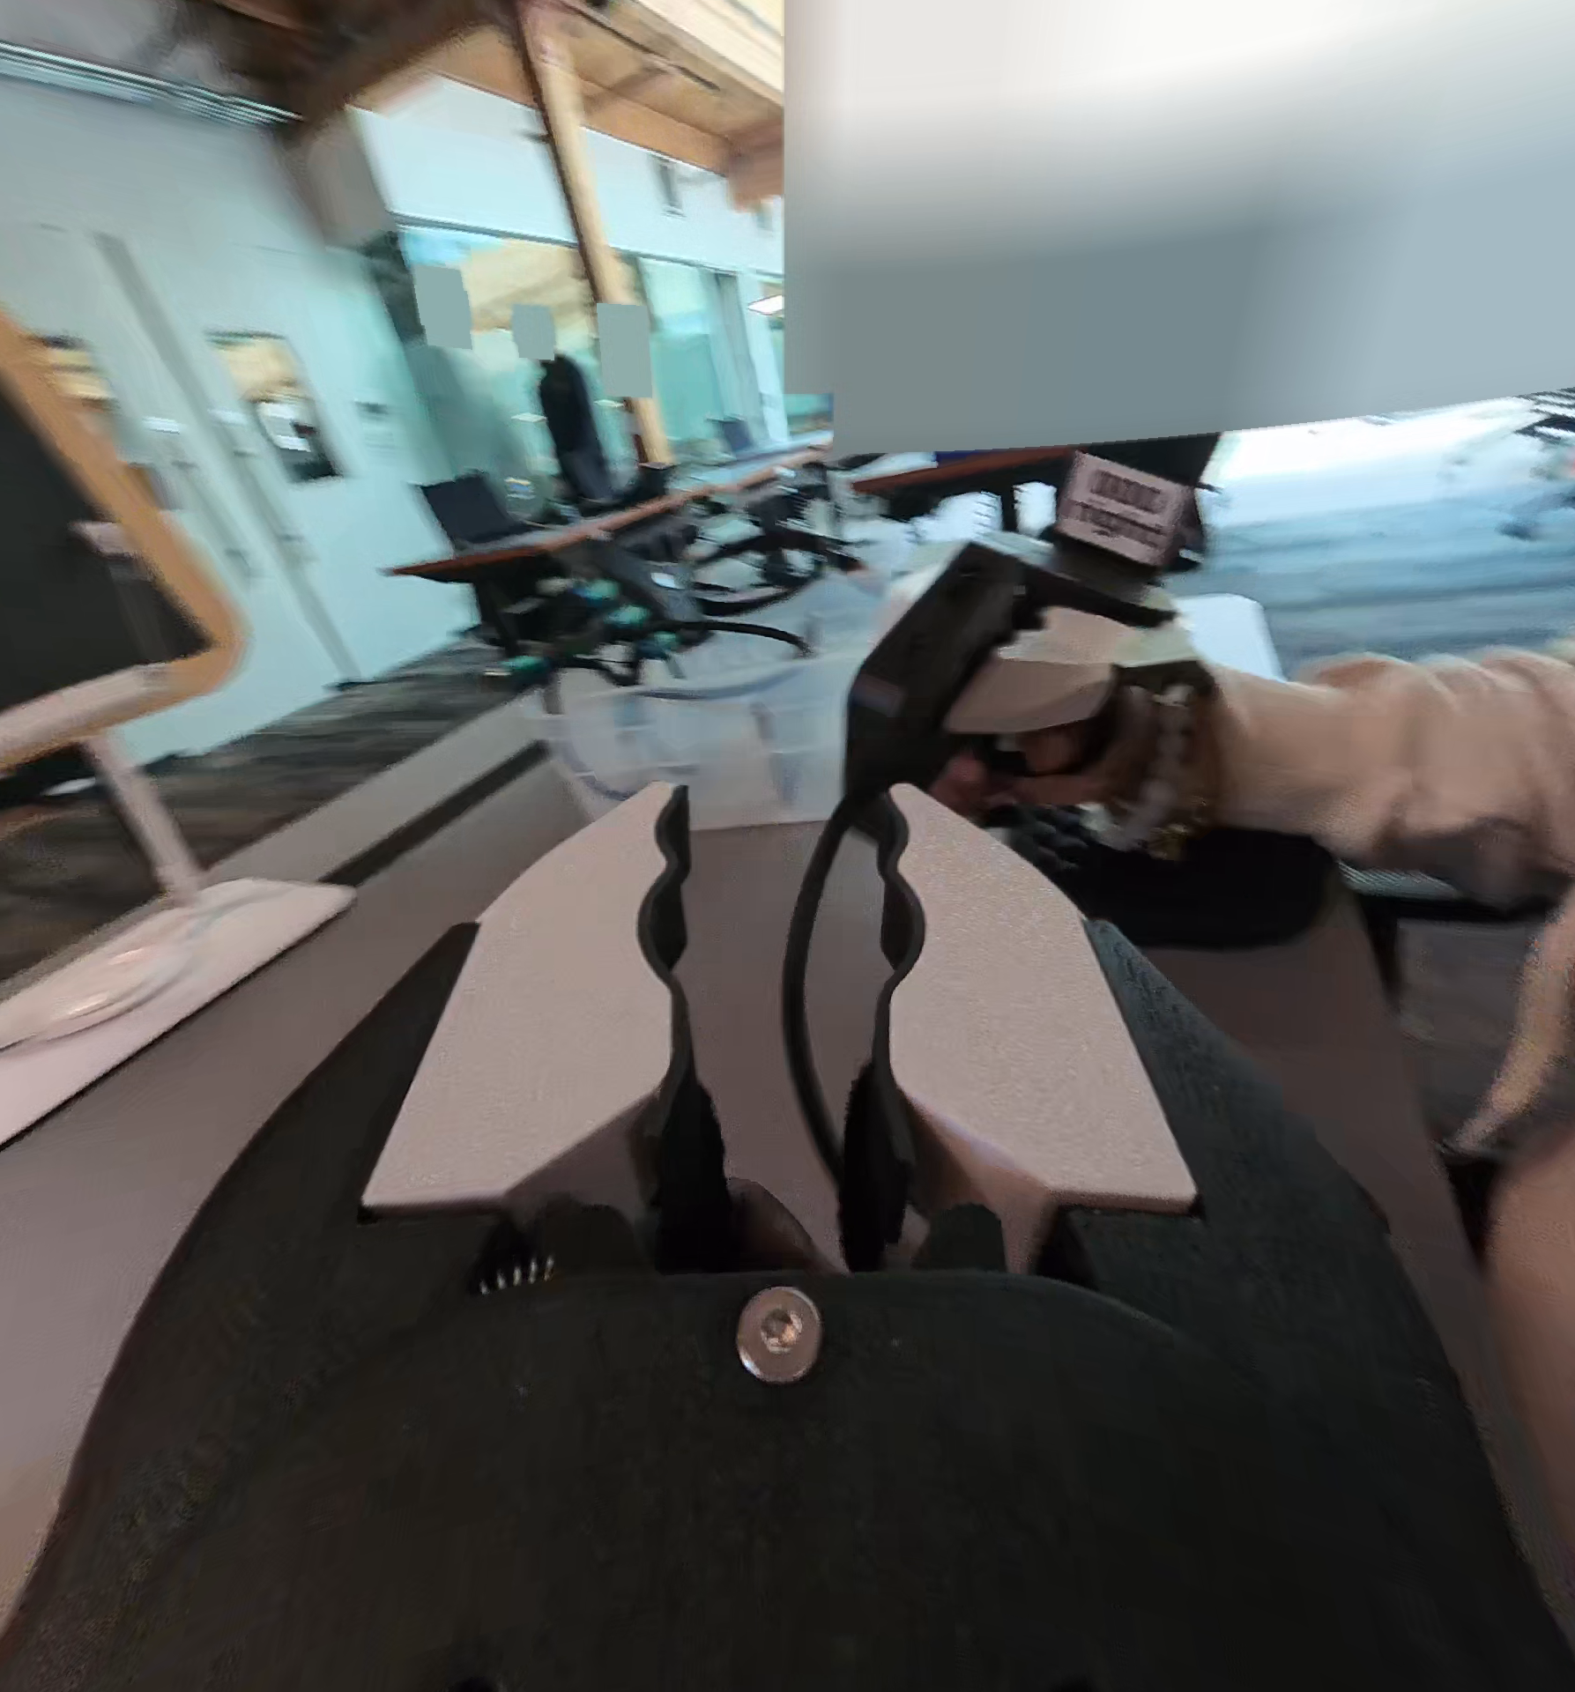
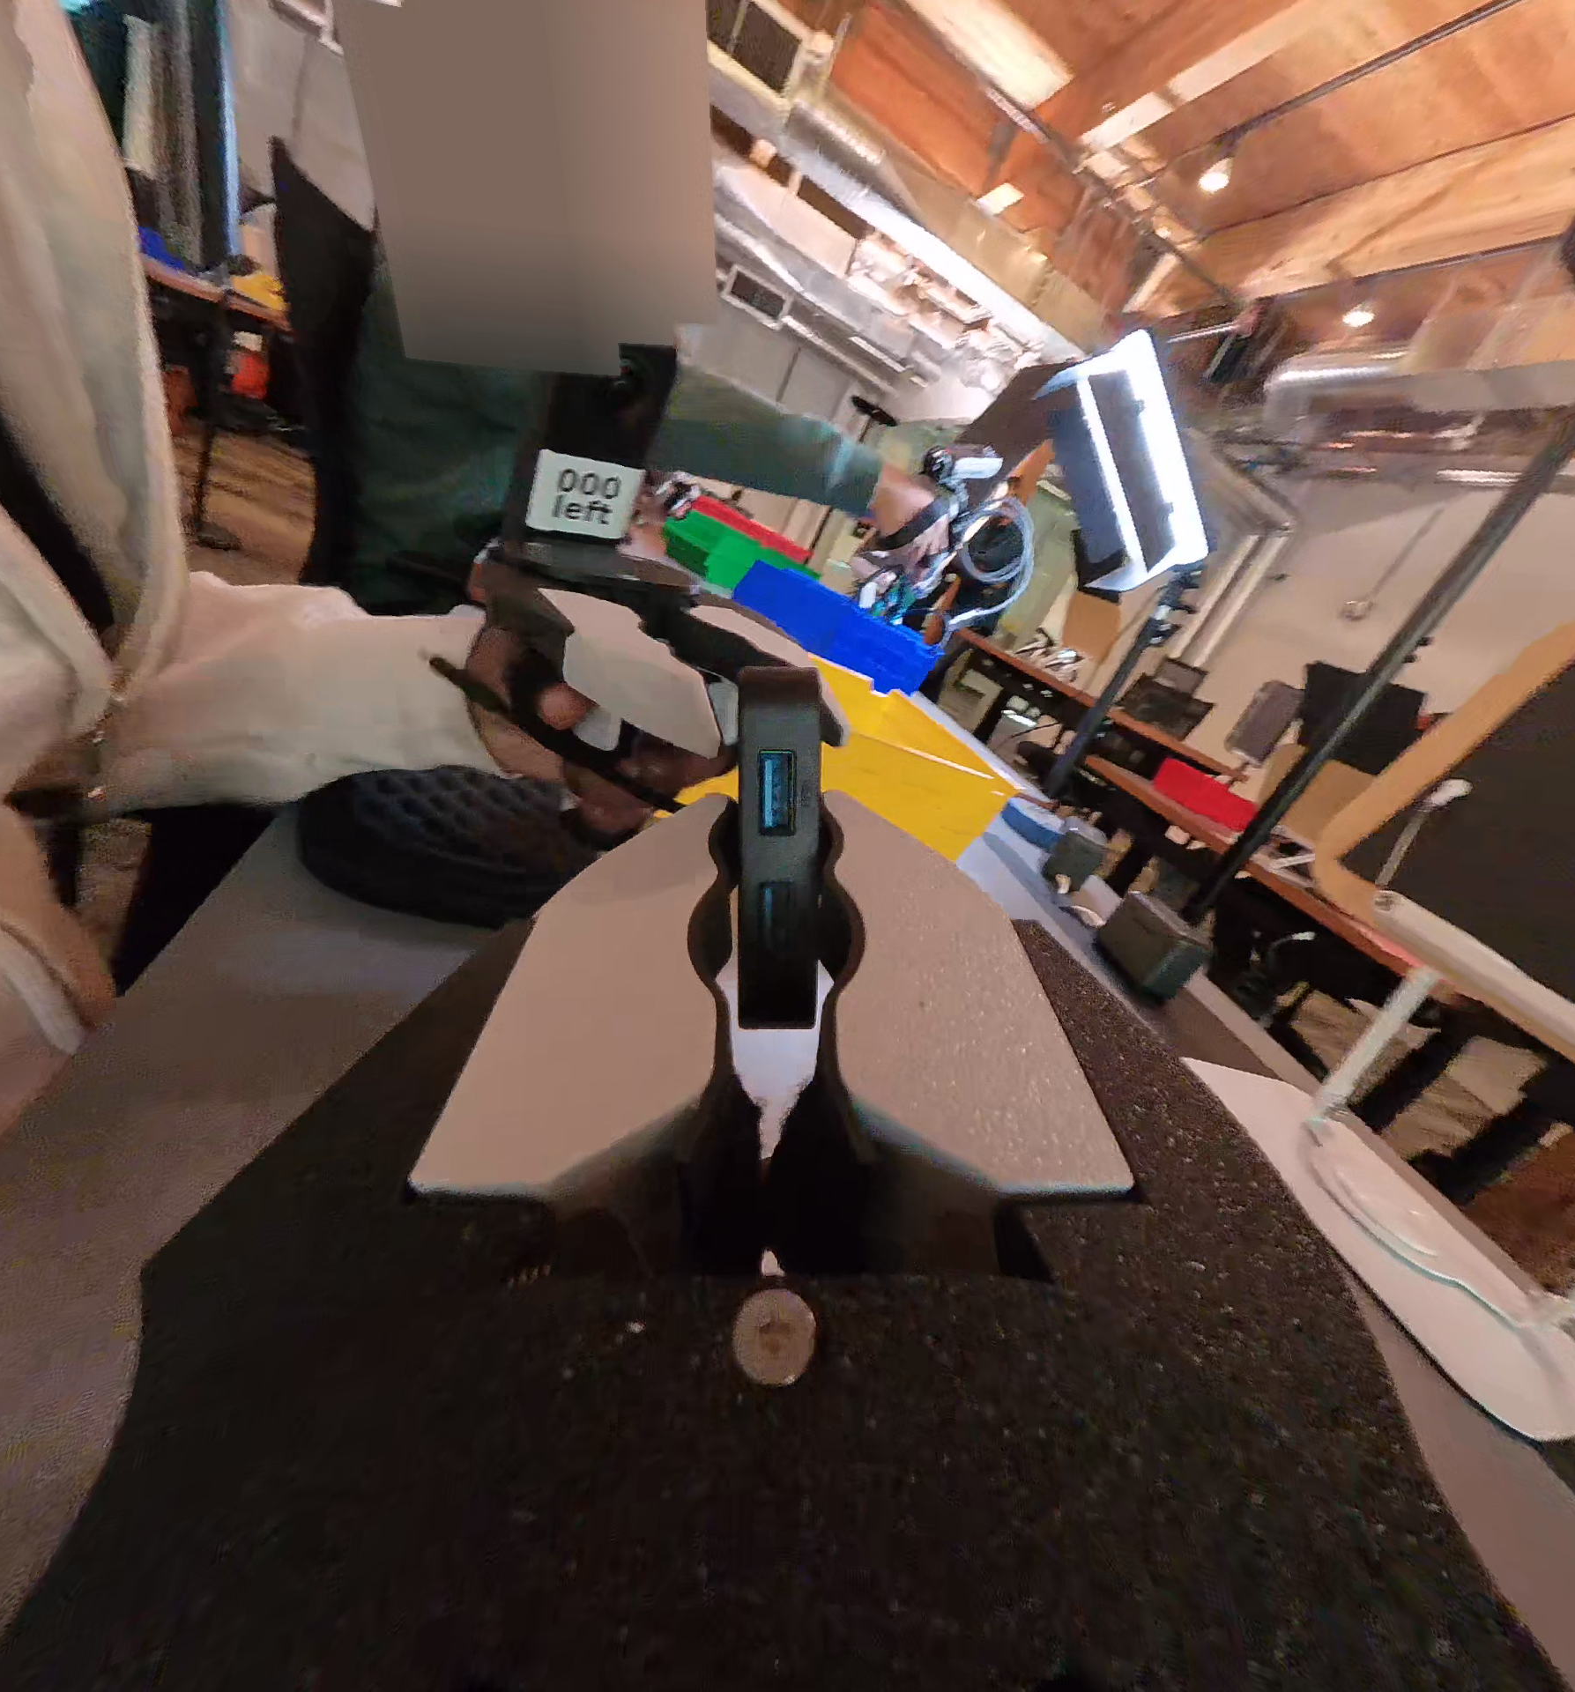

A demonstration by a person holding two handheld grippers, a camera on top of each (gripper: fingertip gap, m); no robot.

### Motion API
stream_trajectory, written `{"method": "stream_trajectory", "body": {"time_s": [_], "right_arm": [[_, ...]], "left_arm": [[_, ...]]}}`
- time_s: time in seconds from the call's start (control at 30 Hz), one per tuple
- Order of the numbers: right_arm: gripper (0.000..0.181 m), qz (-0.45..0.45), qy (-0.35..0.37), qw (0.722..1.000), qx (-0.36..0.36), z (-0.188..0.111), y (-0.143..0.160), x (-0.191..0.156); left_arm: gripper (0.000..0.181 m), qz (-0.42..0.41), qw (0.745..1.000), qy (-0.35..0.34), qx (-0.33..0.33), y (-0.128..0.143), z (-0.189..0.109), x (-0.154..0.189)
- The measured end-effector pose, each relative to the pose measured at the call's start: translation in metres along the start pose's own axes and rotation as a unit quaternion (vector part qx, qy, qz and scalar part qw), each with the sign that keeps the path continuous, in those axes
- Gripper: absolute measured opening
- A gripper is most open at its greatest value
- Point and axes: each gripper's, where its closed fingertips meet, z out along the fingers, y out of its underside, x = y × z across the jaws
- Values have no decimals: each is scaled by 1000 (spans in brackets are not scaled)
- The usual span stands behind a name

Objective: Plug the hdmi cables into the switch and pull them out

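Observation:
My right gripper [image 2: 779, 824] is shut on a black switch [image 2: 776, 879] with blue ports and holds it upright above the grey table [image 2: 261, 970]. In the left wrist view the right gripper [image 1: 948, 641] holds the switch [image 1: 893, 696] just past my left fingertips. A black cable [image 1: 802, 961] hangs from the switch and runs down between the fingers of my left gripper [image 1: 788, 810]. The left jaws stand apart around the cable, which lies near the right finger. In the right wrist view the left gripper [image 2: 779, 723] sits at the switch's far end. The plug is hidden.
A framed dark screen [image 1: 51, 595] on a white stand [image 1: 124, 961] is at my left; the stand also shows in the right wrist view [image 2: 1406, 1236]. A black round pad [image 2: 435, 842] lies on the table. Yellow [image 2: 893, 751] and blue bins [image 2: 829, 613] and another person's arm [image 2: 765, 449] are beyond.

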Motion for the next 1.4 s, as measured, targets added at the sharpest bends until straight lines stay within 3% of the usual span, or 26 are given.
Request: {"method": "stream_trajectory", "body": {"time_s": [0.13, 0.2, 0.27, 0.37, 0.47, 0.53, 0.6, 0.7, 0.77, 0.87, 0.93, 1.0, 1.07, 1.13, 1.2, 1.27, 1.4], "right_arm": [[14, -60, 176, 982, 22, -29, -15, 48], [14, -92, 226, 970, 16, -36, -18, 58], [13, -104, 235, 966, 16, -34, -19, 58], [14, -100, 222, 970, 3, -29, -14, 54], [14, -100, 205, 974, -2, -24, -12, 50], [14, -101, 199, 975, -9, -21, -9, 48], [14, -104, 196, 975, -14, -20, -7, 46], [14, -101, 198, 975, -17, -21, -6, 48], [14, -96, 201, 975, -13, -23, -7, 49], [13, -92, 204, 975, -10, -24, -7, 50], [14, -95, 205, 974, -11, -24, -8, 50], [13, -101, 206, 973, -9, -25, -10, 50], [13, -99, 206, 973, -6, -26, -11, 49], [14, -98, 207, 973, -4, -26, -12, 50], [14, -99, 207, 973, -1, -26, -13, 49], [14, -101, 208, 973, 0, -26, -14, 49], [14, -102, 205, 973, -5, -24, -13, 48]], "left_arm": [[40, 39, 984, -172, -7, -25, -69, -57], [39, 107, 968, -212, -84, -29, -114, -79], [38, 165, 936, -217, -223, -22, -164, -104], [39, 130, 883, -107, -439, 4, -233, -124], [39, 24, 839, -24, -543, 27, -268, -146], [39, -67, 788, 34, -611, 51, -287, -152], [39, -128, 736, 68, -661, 77, -300, -159], [38, -186, 684, 106, -697, 116, -312, -164], [38, -226, 655, 138, -708, 133, -316, -155], [30, -238, 588, 162, -755, 147, -330, -143], [24, -186, 595, 189, -759, 148, -329, -142], [16, -154, 628, 143, -749, 144, -315, -152], [15, -163, 710, 75, -681, 126, -286, -164], [13, -180, 803, -24, -568, 98, -253, -182], [12, -213, 864, -100, -446, 67, -231, -188], [11, -217, 892, -160, -363, 46, -224, -186], [11, -198, 919, -234, -247, 7, -224, -167]]}}
